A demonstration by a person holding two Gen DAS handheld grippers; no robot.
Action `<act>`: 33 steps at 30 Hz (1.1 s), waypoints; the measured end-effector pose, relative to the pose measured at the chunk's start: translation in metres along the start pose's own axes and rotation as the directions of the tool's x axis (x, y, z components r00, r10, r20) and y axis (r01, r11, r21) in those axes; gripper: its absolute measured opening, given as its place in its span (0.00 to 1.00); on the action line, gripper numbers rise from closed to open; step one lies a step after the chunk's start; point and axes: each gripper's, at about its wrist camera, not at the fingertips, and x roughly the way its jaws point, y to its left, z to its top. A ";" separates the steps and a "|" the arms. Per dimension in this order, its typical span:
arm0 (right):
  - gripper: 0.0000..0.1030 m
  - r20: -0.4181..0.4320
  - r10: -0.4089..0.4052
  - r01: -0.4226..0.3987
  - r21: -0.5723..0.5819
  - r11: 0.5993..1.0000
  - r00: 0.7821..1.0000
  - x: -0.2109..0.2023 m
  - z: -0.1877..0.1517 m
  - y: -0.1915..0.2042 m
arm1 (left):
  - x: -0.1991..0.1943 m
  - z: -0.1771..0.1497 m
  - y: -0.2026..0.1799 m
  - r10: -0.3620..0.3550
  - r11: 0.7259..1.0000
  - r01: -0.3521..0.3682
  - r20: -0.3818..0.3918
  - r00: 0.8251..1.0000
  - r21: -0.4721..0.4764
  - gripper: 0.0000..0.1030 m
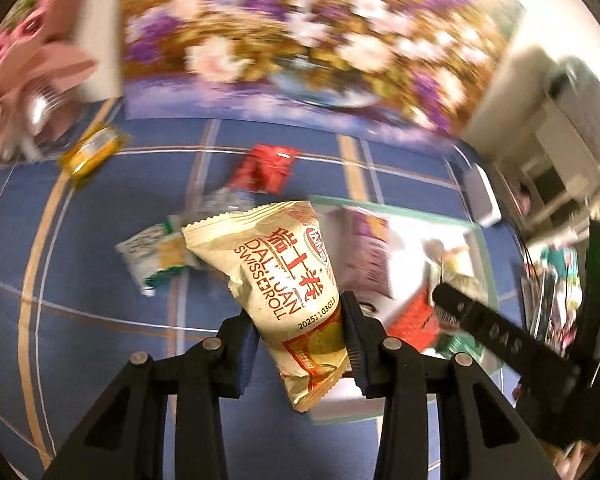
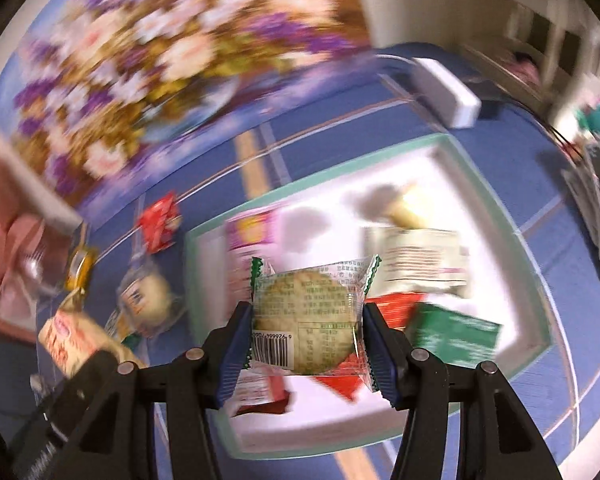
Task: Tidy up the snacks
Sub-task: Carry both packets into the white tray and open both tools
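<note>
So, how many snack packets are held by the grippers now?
2: the Swiss roll packet in the left gripper; the round biscuit packet in the right gripper, above the tray.

The surface wore a blue cloth with pale lines. On it lay a white tray, a red packet, a yellow packet and a white box.
</note>
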 end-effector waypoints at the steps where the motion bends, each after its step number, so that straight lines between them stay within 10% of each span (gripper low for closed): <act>1: 0.57 0.003 -0.007 0.007 0.017 1.000 1.000 -0.001 0.002 -0.008 | 0.002 -0.002 -0.009 -0.002 1.000 0.002 -0.005 1.000 0.022 0.39; 14: 0.57 -0.014 -0.020 0.022 0.129 0.991 1.000 0.007 0.006 -0.060 | 0.049 -0.024 -0.082 -0.013 0.980 0.033 -0.102 0.995 0.195 0.39; 33: 0.63 -0.023 -0.011 0.013 0.082 0.997 1.000 0.009 0.006 -0.044 | 0.037 -0.011 -0.062 0.026 0.993 -0.017 -0.081 0.996 0.116 0.52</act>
